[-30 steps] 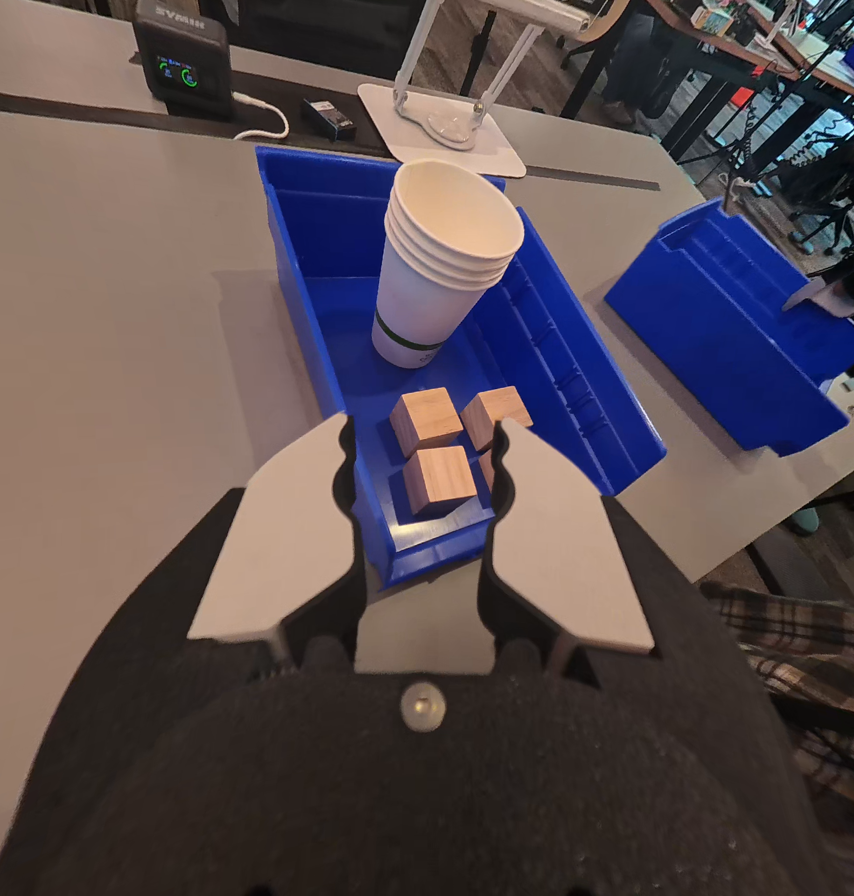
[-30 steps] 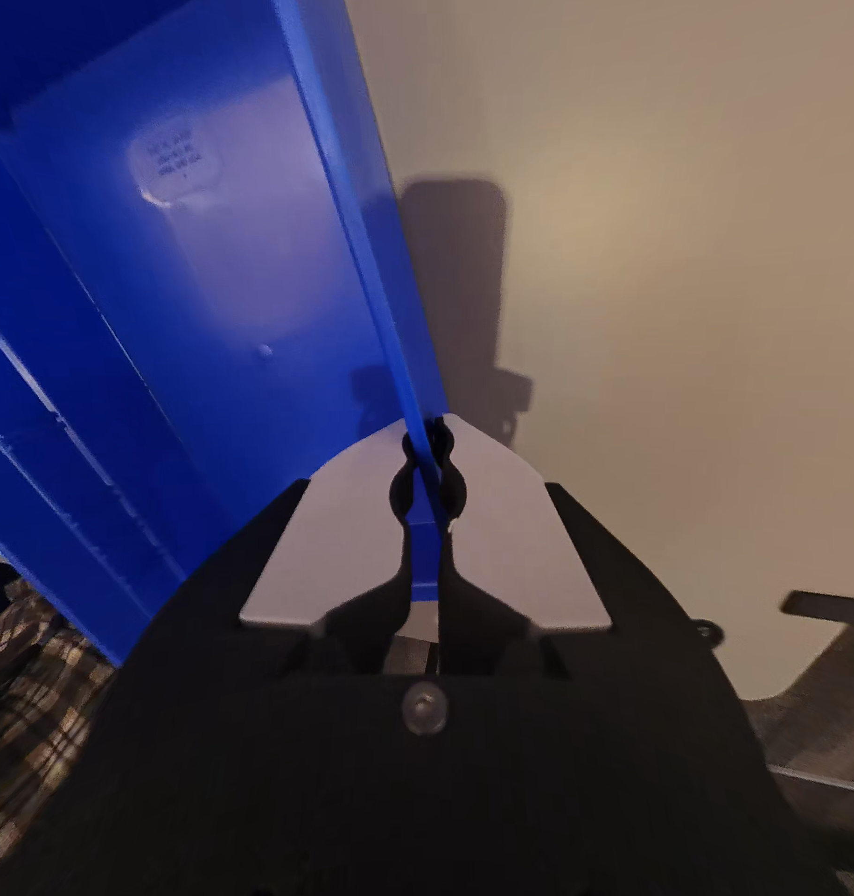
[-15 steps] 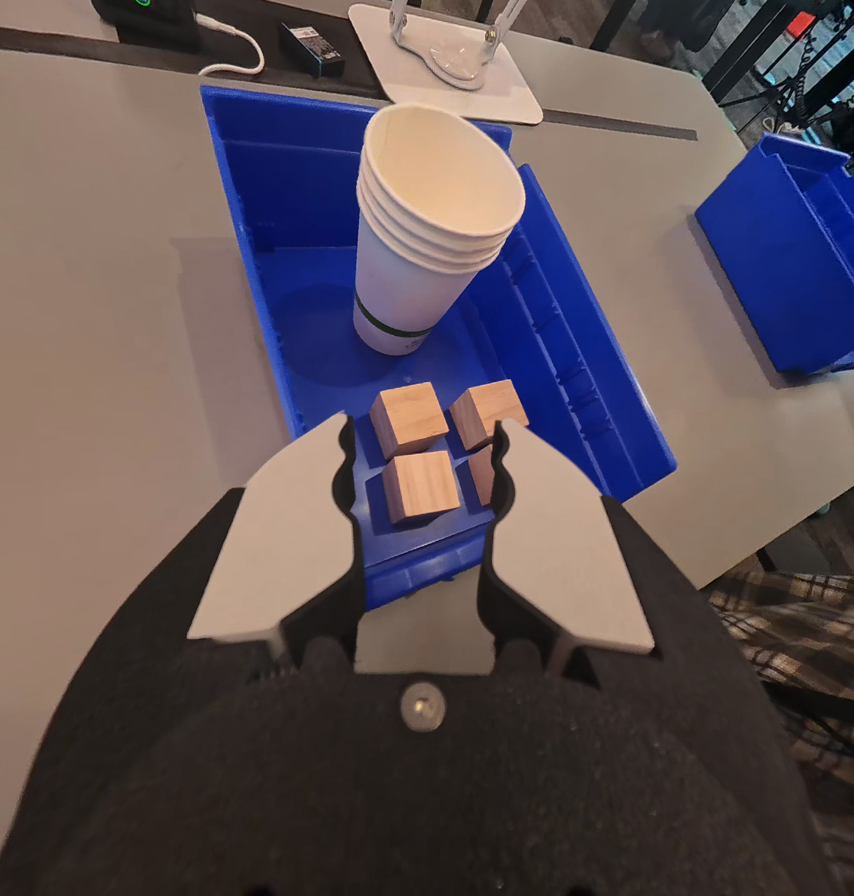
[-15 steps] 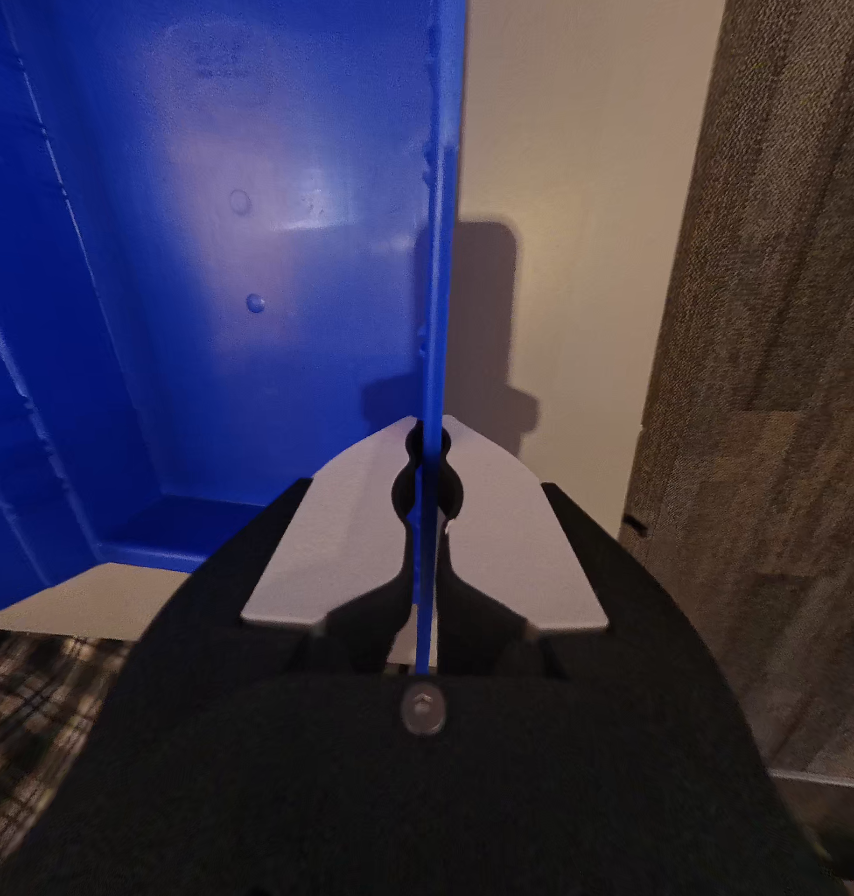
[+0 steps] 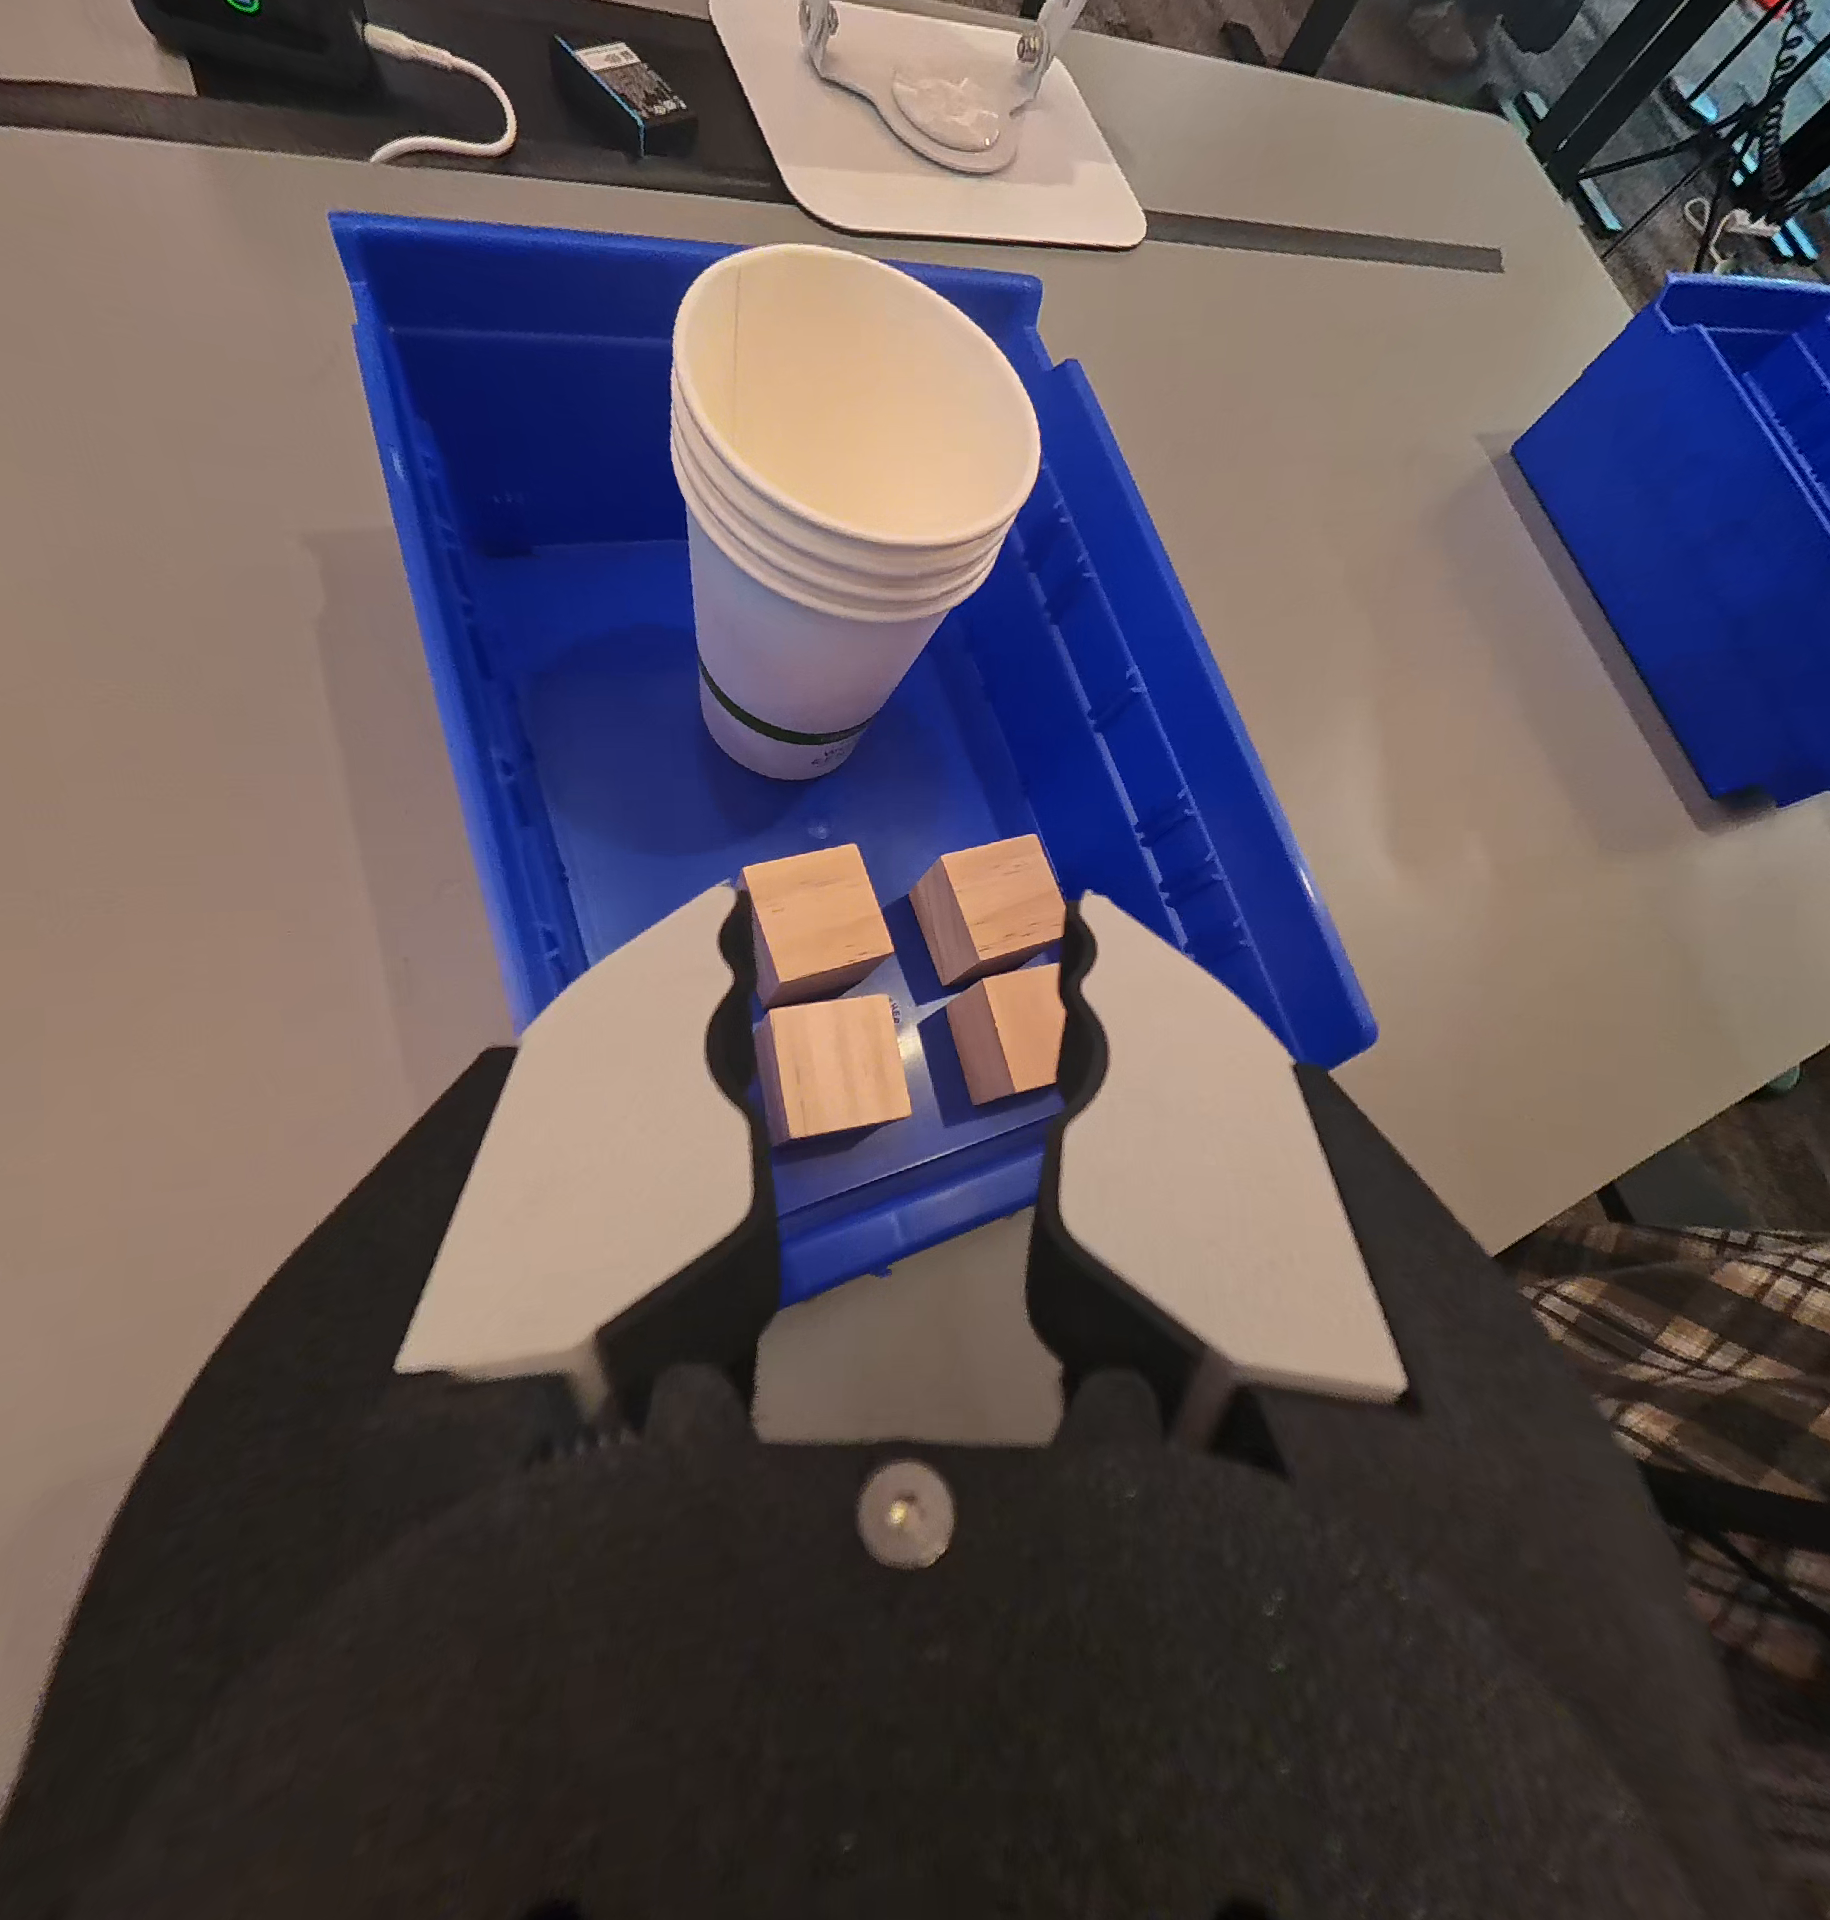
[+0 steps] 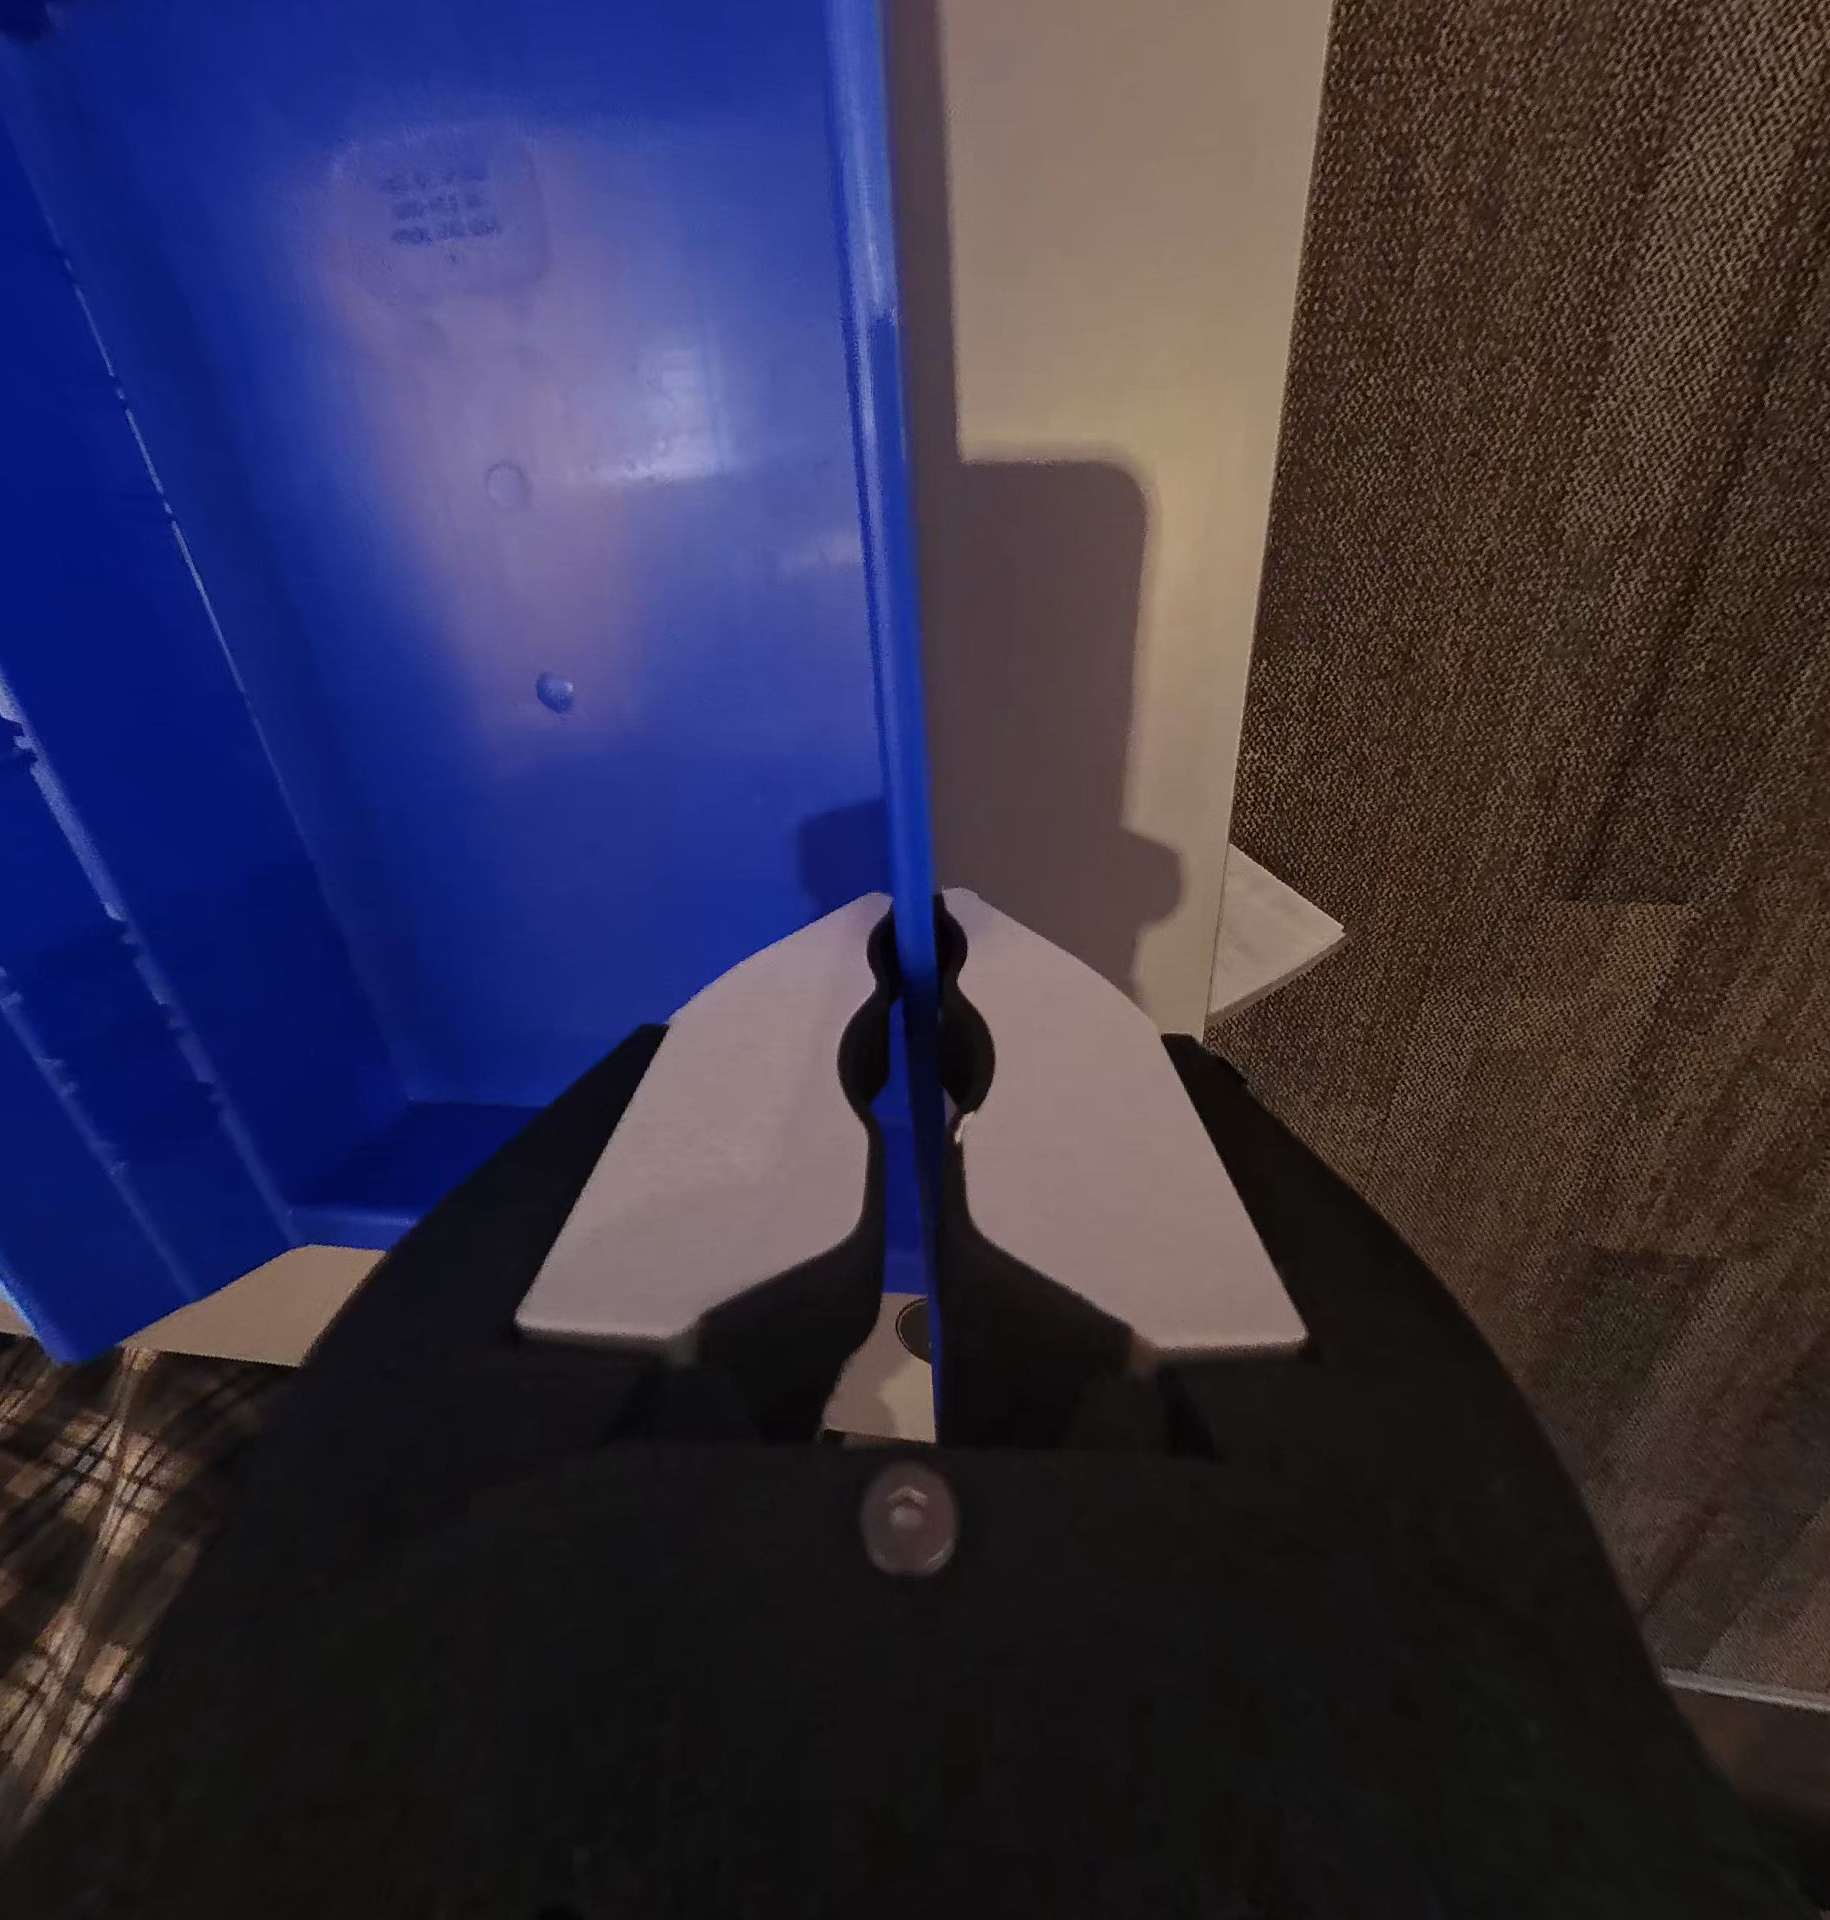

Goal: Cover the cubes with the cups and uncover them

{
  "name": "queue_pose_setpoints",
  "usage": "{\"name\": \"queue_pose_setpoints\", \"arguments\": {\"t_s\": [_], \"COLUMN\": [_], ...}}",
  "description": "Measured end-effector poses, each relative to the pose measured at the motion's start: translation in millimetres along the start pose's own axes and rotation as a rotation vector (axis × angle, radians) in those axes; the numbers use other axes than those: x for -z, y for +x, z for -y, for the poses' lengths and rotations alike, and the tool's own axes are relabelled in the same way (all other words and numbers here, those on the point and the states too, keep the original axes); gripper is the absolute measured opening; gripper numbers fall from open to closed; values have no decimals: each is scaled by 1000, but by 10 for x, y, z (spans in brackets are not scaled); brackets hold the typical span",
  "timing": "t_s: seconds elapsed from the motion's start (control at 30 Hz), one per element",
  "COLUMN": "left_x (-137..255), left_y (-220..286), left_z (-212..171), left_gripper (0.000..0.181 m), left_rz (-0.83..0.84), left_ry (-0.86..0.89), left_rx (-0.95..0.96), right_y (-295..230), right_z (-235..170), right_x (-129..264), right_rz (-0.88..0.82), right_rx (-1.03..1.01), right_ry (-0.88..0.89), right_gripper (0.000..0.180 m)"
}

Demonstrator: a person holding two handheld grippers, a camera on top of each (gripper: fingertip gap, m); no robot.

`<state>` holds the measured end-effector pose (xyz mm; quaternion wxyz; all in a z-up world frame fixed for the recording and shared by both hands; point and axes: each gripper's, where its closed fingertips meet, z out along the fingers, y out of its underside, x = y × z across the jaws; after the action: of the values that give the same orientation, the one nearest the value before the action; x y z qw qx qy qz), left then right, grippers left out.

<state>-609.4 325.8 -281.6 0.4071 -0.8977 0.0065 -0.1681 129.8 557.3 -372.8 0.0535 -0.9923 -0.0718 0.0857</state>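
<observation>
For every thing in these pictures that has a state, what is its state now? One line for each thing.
left gripper: open, empty, above the cubes.
right gripper: shut on the empty blue bin's side wall.
stack of paper cups: nested, mouth up, leaning, covering nothing.
four wooden cubes: uncovered, in a two-by-two group, slightly apart.
blue bin with the cubes: open-topped, resting on the table.
empty blue bin: on the table near its edge.

Left view bright, edges fisheye-bent; right view dim, soft, perhaps lit from behind the tool (image 6: 913, 925).

Open left claw (image 5: 898, 935) above four wooden cubes (image 5: 903, 1003) in blue bin (image 5: 443, 582).
</observation>
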Motion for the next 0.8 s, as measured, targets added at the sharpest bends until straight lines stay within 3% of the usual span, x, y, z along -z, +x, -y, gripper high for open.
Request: {"name": "queue_pose_setpoints", "arguments": {"t_s": [0.03, 0.1, 0.2, 0.33, 0.43, 0.6, 0.8], "left_x": [-10, -29, -39, -117, -206, -349, -485], "left_y": [-2, -24, -107, -322, -509, -877, -1098], "left_z": [1, 9, 72, 107, 94, -66, -332], "left_gripper": [56, 59, 62, 68, 70, 70, 61], "left_rz": [1, 4, 26, 82, 131, 238, 325], "left_ry": [-7, -29, -65, -158, -232, -395, -577], "left_rx": [-1, -3, -18, -27, -18, -6, -14], "right_y": [-5, -4, -150, -921, -1744, -3002, -3925], "right_z": [3, 30, 66, 21, -193, -650, -1045], "right_x": [36, 181, 552, 1117, 1278, 974, 287], "right_rz": [2, -25, -84, -63, 40, 372, 654], "right_rx": [3, 16, 72, 220, 355, 505, 600], "right_ry": [13, 67, 210, 508, 703, 868, 816], "right_gripper": [14, 57, 87, 90, 90, 89, 80]}}
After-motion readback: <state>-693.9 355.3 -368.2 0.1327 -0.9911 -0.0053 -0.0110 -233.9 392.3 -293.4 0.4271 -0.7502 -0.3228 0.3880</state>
